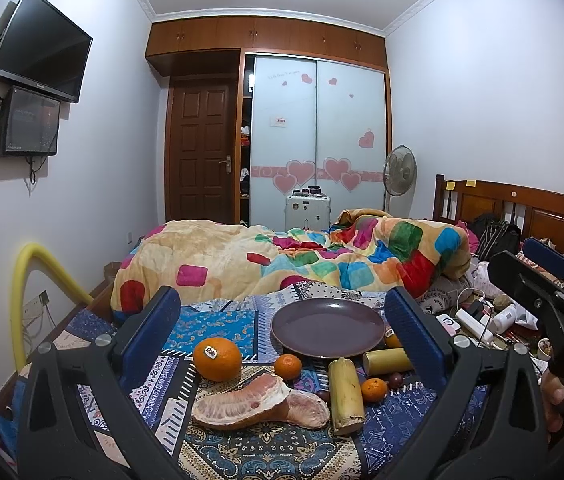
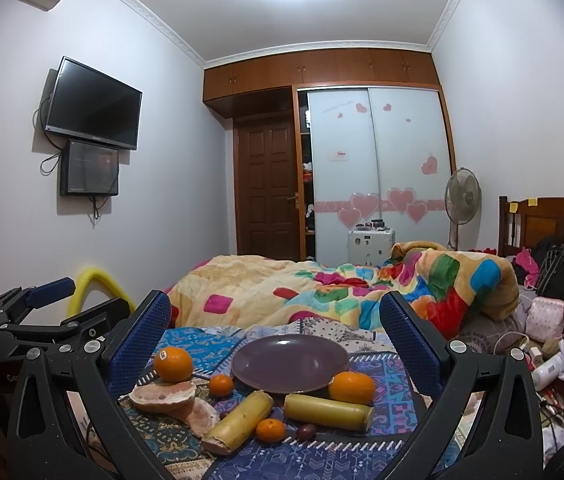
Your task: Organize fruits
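An empty purple plate (image 1: 327, 328) (image 2: 289, 364) lies on the patterned cloth on the bed. In front of it lie a stickered orange (image 1: 217, 359) (image 2: 173, 364), a second orange (image 2: 351, 388), two small tangerines (image 1: 287, 366) (image 2: 270, 429), two peeled pomelo pieces (image 1: 242, 402) (image 2: 162, 394), two sugarcane sections (image 1: 345, 396) (image 2: 327, 411) and small dark fruits (image 2: 305, 432). My left gripper (image 1: 282, 320) is open and empty above the fruits. My right gripper (image 2: 276, 324) is open and empty, to its right.
A colourful quilt (image 1: 282, 260) is bunched behind the plate. Chargers, bottles and cables (image 1: 481, 320) clutter the bed at right, by the wooden headboard (image 1: 521, 208). A yellow foam tube (image 1: 38, 276) stands at the left wall.
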The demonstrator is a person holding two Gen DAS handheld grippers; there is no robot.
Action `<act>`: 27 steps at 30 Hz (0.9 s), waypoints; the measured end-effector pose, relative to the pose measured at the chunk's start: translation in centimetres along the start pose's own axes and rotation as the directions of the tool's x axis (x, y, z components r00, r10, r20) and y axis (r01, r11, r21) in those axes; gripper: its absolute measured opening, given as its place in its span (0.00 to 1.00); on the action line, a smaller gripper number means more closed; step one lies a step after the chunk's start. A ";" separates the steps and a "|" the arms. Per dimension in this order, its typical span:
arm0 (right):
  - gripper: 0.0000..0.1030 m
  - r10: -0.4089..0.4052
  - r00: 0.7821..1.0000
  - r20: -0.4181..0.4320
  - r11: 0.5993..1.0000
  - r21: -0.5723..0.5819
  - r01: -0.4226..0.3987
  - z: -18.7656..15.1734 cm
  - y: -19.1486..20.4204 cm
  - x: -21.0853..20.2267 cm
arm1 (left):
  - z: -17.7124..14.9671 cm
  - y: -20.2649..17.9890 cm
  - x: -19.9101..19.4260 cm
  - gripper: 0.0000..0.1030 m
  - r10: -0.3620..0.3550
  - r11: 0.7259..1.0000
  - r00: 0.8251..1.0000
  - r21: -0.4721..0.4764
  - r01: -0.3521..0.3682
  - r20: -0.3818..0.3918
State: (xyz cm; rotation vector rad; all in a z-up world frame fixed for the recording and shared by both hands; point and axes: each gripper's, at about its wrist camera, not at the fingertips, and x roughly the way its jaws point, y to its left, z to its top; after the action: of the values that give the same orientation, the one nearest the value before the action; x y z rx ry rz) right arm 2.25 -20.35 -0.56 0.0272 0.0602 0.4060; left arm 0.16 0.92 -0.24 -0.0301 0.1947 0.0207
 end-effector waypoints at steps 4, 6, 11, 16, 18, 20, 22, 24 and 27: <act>1.00 -0.001 1.000 0.002 1.000 -0.002 0.001 0.0 0.1 0.0 | 0.0 0.0 0.0 1.00 0.000 1.000 1.000 0.001 0.000 0.002; 1.00 0.000 1.000 0.002 1.000 -0.003 0.000 0.0 0.1 0.0 | 0.0 0.0 0.0 1.00 -0.001 1.000 1.000 0.000 0.001 0.002; 1.00 0.000 1.000 -0.001 1.000 -0.001 0.000 -0.1 0.1 0.1 | -0.1 -0.1 0.2 1.00 0.003 1.000 1.000 0.000 -0.003 0.001; 1.00 -0.009 1.000 -0.005 1.000 -0.006 0.009 -0.2 0.0 0.3 | -0.3 -0.1 0.7 1.00 -0.006 1.000 1.000 -0.003 0.006 -0.013; 1.00 -0.019 1.000 -0.015 1.000 -0.009 0.018 -0.3 -0.1 0.6 | -0.4 -0.1 1.2 1.00 -0.001 1.000 1.000 -0.004 0.001 -0.026; 1.00 -0.022 0.999 -0.028 1.000 -0.010 0.022 -0.6 -0.4 0.9 | -0.6 0.0 1.9 1.00 0.015 1.000 0.999 0.003 -0.015 -0.045; 1.00 -0.037 0.998 -0.050 0.999 -0.021 0.036 -1.0 -0.6 1.3 | -1.0 0.2 2.3 1.00 0.026 1.000 0.998 0.007 -0.025 -0.058; 1.00 -0.057 0.996 -0.073 0.998 -0.039 0.054 -1.5 -1.0 1.8 | -1.4 0.5 3.1 1.00 0.037 0.999 0.996 0.010 -0.036 -0.082; 1.00 -0.087 0.990 -0.115 0.995 -0.063 0.080 -2.1 -1.9 2.8 | -1.8 1.2 4.6 1.00 0.051 0.999 0.991 0.015 -0.050 -0.127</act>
State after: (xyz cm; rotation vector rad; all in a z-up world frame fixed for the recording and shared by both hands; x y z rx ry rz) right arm 5.46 -20.89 -2.87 -0.0564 0.1650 0.3248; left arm 4.33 2.15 -2.94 -0.0144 0.3237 0.0683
